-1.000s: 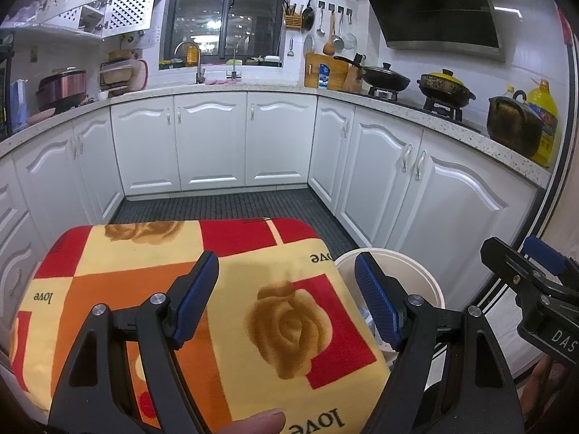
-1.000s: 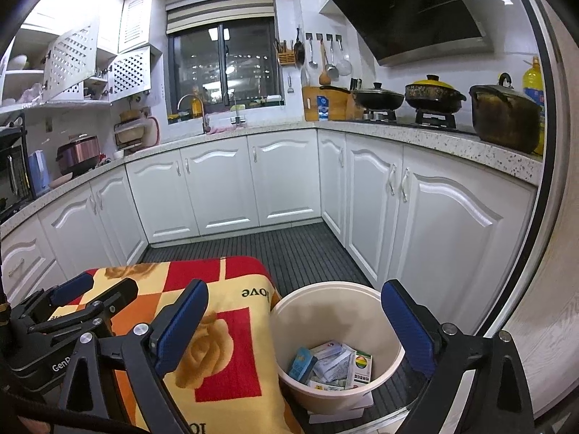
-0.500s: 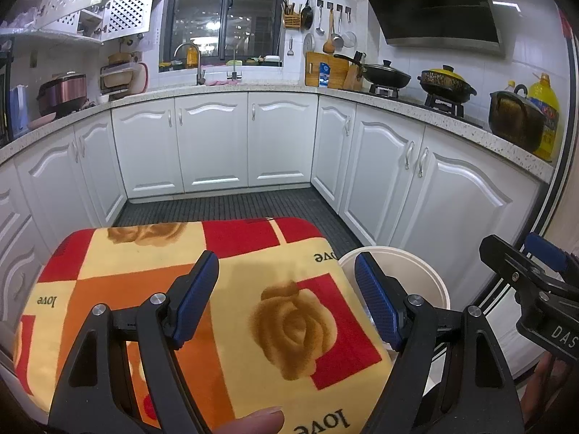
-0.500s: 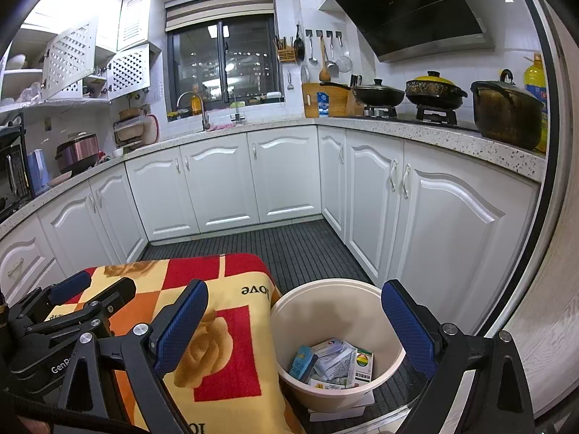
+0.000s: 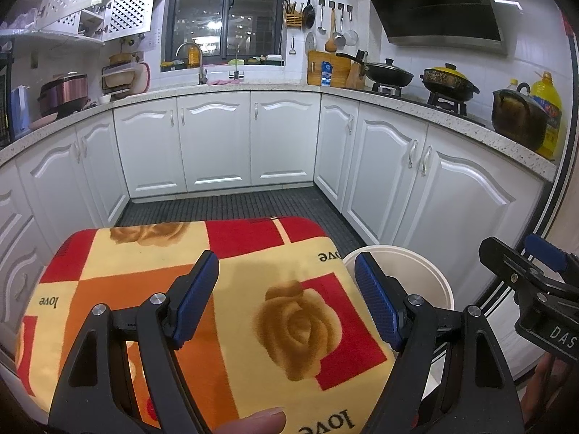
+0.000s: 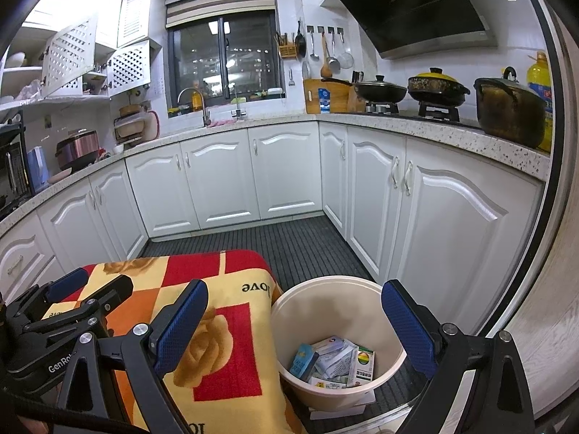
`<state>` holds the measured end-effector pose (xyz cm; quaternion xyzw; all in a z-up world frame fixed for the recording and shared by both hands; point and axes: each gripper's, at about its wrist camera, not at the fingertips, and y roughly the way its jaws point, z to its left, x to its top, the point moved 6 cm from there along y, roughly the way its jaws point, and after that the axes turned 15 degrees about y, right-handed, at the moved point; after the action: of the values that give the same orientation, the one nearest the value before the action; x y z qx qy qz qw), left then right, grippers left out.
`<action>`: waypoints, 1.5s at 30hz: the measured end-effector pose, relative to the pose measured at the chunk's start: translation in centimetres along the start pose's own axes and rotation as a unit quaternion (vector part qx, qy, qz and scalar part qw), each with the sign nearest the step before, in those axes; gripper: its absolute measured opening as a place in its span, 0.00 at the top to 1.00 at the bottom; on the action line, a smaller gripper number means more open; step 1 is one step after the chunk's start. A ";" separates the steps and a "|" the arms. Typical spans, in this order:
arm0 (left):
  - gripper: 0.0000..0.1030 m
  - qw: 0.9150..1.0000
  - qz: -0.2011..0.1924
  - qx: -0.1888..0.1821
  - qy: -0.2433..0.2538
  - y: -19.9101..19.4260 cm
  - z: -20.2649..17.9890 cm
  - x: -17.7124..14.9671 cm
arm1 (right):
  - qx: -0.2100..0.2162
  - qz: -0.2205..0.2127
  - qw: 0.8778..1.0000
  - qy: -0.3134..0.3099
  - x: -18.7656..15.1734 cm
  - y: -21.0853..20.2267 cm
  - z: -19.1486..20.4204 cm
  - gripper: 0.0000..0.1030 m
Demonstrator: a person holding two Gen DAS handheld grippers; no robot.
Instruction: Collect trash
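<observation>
Both your grippers, left gripper (image 5: pixel 286 300) and right gripper (image 6: pixel 295 322), are wide, empty. Trash boxes (image 6: pixel 334 363) sit in the bin (image 6: pixel 394 340) just below right. Collection looks done; scan the cloth-covered table (image 5: pixel 253 311) for leftovers.

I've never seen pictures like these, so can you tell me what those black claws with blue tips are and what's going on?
Those claws are grabbing tools. A person holds one in each hand, and each tool has a small camera looking out along its two fingers. One picture comes from the left gripper, the other from the right gripper. Both are open and hold nothing.

Below them is a table covered with a colourful rose cloth. I see no trash lying on it. Beside the table, on the dark floor, stands a cream bucket. Inside it lie small boxes and papers, the collected trash. Something white and flat pokes out from under the bucket.

Around is a kitchen: white cabinets and pots on the counter.
</observation>
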<state>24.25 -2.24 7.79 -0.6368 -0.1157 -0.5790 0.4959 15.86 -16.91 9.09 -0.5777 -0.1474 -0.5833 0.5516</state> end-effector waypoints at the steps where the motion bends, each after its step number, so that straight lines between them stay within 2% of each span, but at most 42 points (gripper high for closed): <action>1: 0.25 1.000 0.000 0.000 0.000 0.0 0.0 0.0 | 0.000 0.001 1.000 0.000 0.0 0.1 0.0 0.07; 45: 0.25 1.000 0.012 0.001 0.005 1.0 0.3 -1.1 | -0.006 0.024 1.000 -0.002 -1.1 1.7 -0.5 0.07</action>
<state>24.86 -1.99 6.35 -0.6346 -0.1065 -0.5760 0.5042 16.67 -17.32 7.23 -0.5854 -0.1309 -0.5702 0.5613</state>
